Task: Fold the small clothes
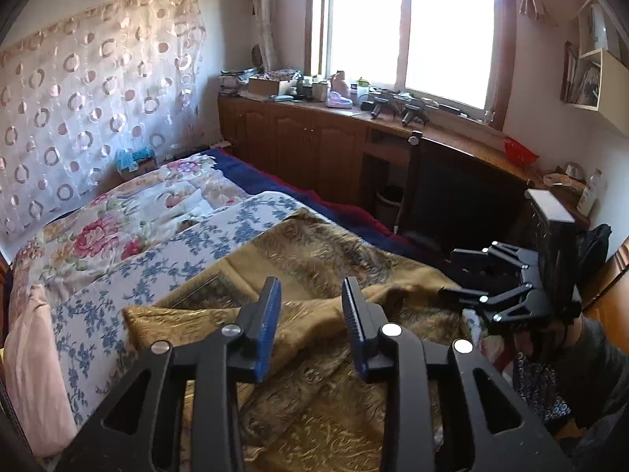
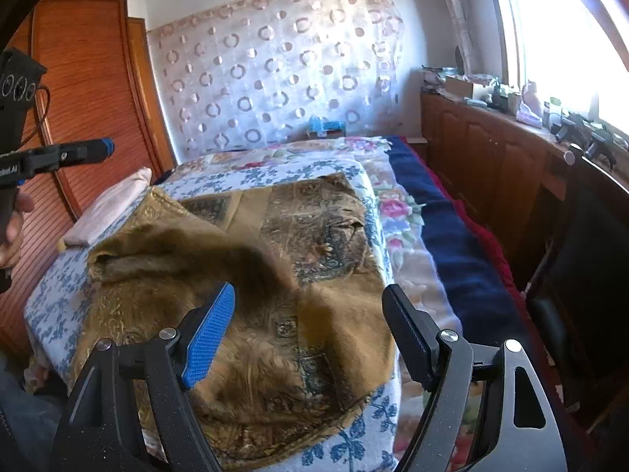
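A fold is just laid. The left tool [image 1: 310, 314] is partly open, the right tool [image 2: 310, 334] wide open; both hold nothing. Next, grab the gold cloth [image 2: 255, 314] by the bed [image 2: 369, 413] edge and fold again.

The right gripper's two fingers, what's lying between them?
Nothing is pinched: the right gripper stands open above the gold-brown patterned cloth, which shows through the gap in the right wrist view.
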Action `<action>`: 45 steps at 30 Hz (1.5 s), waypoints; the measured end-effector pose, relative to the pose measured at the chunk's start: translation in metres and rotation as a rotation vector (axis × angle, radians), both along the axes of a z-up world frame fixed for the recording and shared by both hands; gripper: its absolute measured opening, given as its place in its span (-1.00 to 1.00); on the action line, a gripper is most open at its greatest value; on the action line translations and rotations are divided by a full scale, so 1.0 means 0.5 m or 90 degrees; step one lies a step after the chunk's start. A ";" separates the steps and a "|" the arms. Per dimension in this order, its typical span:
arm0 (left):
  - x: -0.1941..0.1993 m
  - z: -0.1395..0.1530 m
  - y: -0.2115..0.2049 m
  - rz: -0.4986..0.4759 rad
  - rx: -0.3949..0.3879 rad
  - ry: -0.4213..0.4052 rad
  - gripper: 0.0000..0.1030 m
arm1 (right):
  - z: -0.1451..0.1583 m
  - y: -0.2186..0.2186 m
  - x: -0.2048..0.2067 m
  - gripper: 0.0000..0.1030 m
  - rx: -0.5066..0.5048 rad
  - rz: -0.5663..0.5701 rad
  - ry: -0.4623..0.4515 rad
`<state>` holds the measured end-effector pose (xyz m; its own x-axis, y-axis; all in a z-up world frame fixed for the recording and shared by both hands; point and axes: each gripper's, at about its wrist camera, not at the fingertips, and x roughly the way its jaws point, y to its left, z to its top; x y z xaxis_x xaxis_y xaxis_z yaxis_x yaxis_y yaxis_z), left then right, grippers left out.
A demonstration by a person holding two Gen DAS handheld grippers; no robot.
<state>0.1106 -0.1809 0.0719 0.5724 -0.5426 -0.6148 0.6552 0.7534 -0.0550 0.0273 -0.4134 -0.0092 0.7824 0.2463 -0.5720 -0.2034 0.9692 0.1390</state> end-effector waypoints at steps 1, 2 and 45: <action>-0.003 -0.004 0.010 0.006 0.000 0.002 -0.39 | 0.003 0.007 0.002 0.54 -0.003 0.004 -0.002; -0.006 -0.009 0.022 0.011 -0.002 0.004 -0.39 | 0.004 0.011 0.002 0.54 -0.005 0.006 -0.003; -0.049 -0.149 0.257 0.207 -0.036 0.018 -0.39 | 0.009 0.062 0.032 -0.93 -0.091 0.100 0.064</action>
